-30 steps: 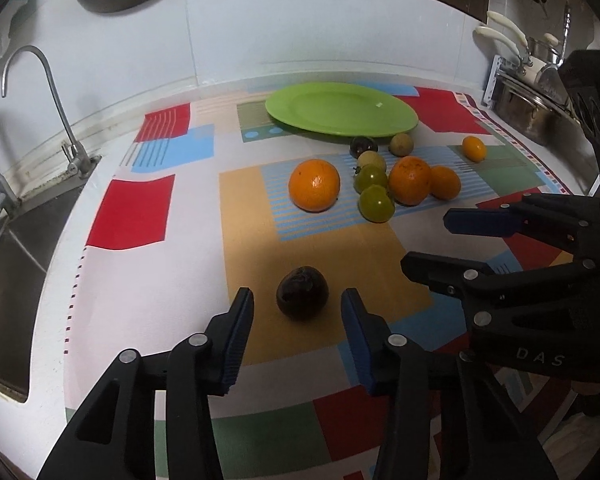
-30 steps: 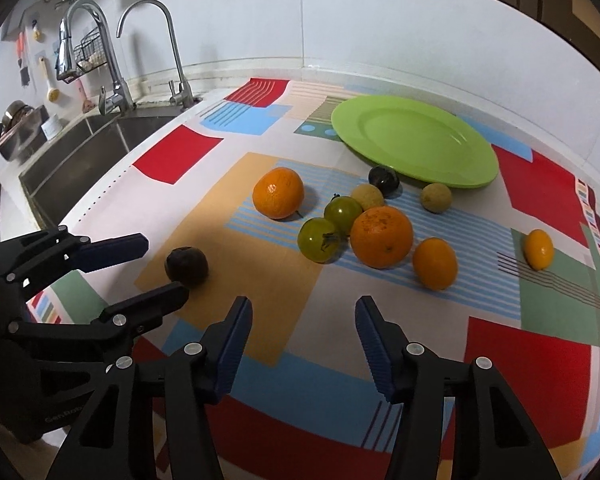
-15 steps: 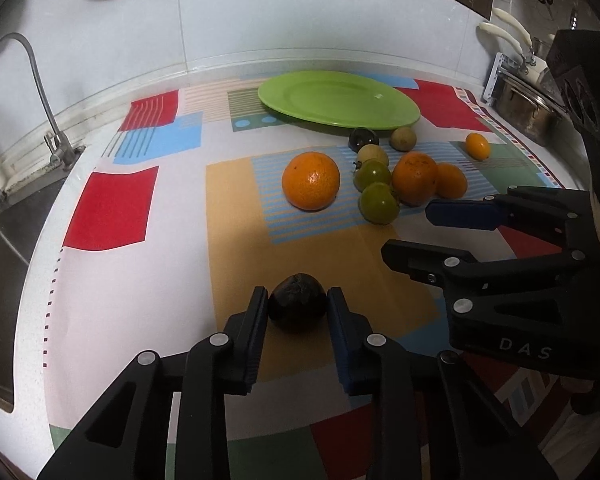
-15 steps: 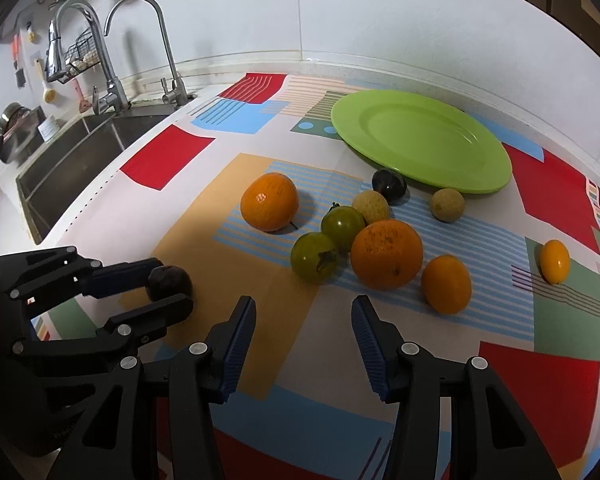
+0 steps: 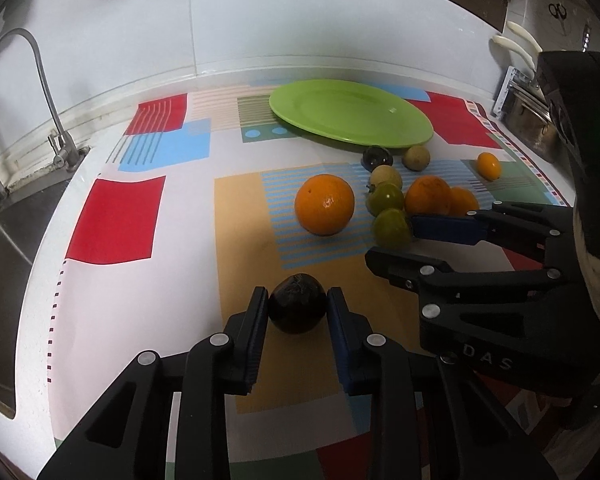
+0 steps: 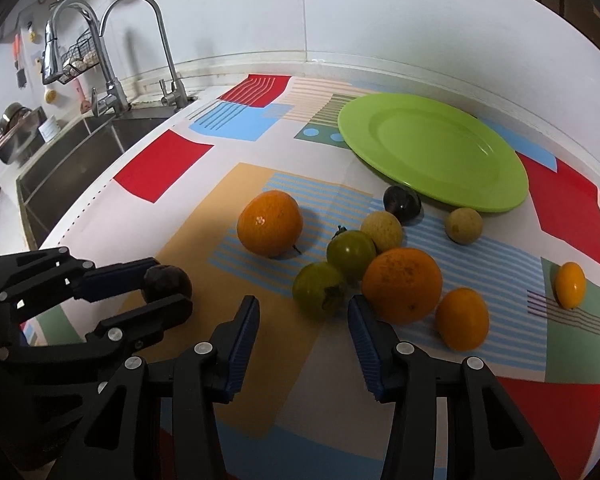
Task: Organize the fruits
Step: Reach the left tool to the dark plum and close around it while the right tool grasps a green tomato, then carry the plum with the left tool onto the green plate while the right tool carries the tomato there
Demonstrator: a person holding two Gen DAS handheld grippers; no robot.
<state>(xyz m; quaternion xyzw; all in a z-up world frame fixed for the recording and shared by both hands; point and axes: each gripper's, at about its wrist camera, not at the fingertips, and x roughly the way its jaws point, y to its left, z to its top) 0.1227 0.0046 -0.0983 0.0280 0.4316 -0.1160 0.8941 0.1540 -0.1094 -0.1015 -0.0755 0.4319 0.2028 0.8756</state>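
Dark purple, wrinkled and round, the passion fruit point(image 5: 297, 308) now sits pinched between the pads of my left gripper point(image 5: 297, 314); a second ago those jaws were spread either side of it with daylight showing. It rests low on the patterned worktop point(image 5: 112, 216), well apart from the main cluster, so I judge the first pick is secured and the lift toward the green plate point(image 5: 350, 112) comes next. My right gripper point(image 6: 303, 330) has crept forward, jaws spread wide, just short of a green tomato point(image 6: 320, 290).

From the left wrist I see both pads touching the fruit's flanks. The right wrist view shows that grip side-on, plus the large orange point(image 6: 402, 284) and small orange point(image 6: 462, 318) that my right gripper's arm partly hides in the other view.
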